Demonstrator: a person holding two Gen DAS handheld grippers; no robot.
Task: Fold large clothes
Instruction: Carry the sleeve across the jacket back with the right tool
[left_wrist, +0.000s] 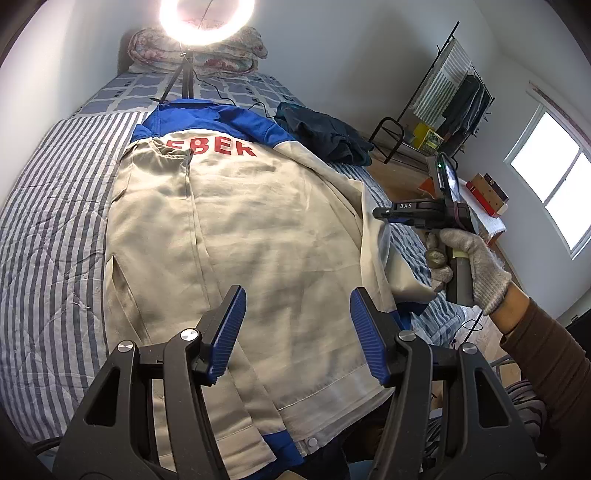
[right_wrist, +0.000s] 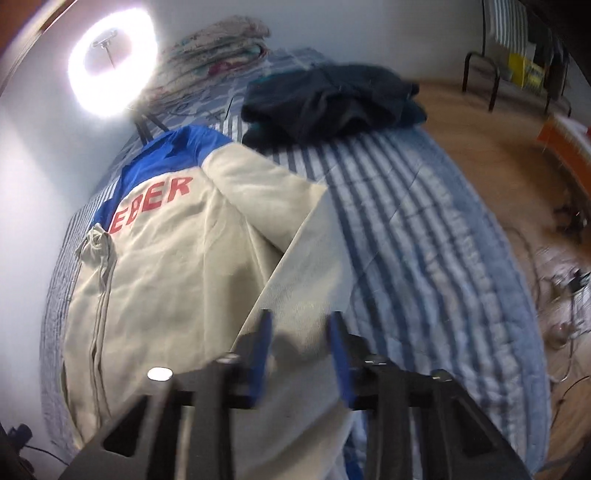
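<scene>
Item: beige work jacket (left_wrist: 236, 229) with blue yoke, spread back-up on a striped quilt (left_wrist: 48, 229) covering the bed

Left gripper (left_wrist: 297, 332): blue pads stand apart above the jacket's lower back, nothing between them, not touching the cloth as far as can be seen

Right gripper (right_wrist: 301, 354): view blurred; the jacket's beige sleeve (right_wrist: 306, 266) runs up between the two blue pads, which stand a little apart; whether they press the cloth cannot be told

Writing: red letters "EBER" across the jacket's upper back, the first letter folded under; "DAS" on the right gripper's body in the left wrist view

Left wrist view only: gloved hand (left_wrist: 469, 266) with brown sleeve holding the right gripper beside the jacket's right edge; window (left_wrist: 554, 184); clothes rack (left_wrist: 454, 92)

Both views: ring light (left_wrist: 207, 18), folded floral blankets (left_wrist: 229, 51), dark garment heap (right_wrist: 332, 103) beyond the jacket

Right wrist view only: wooden floor (right_wrist: 480, 147) with cables
</scene>
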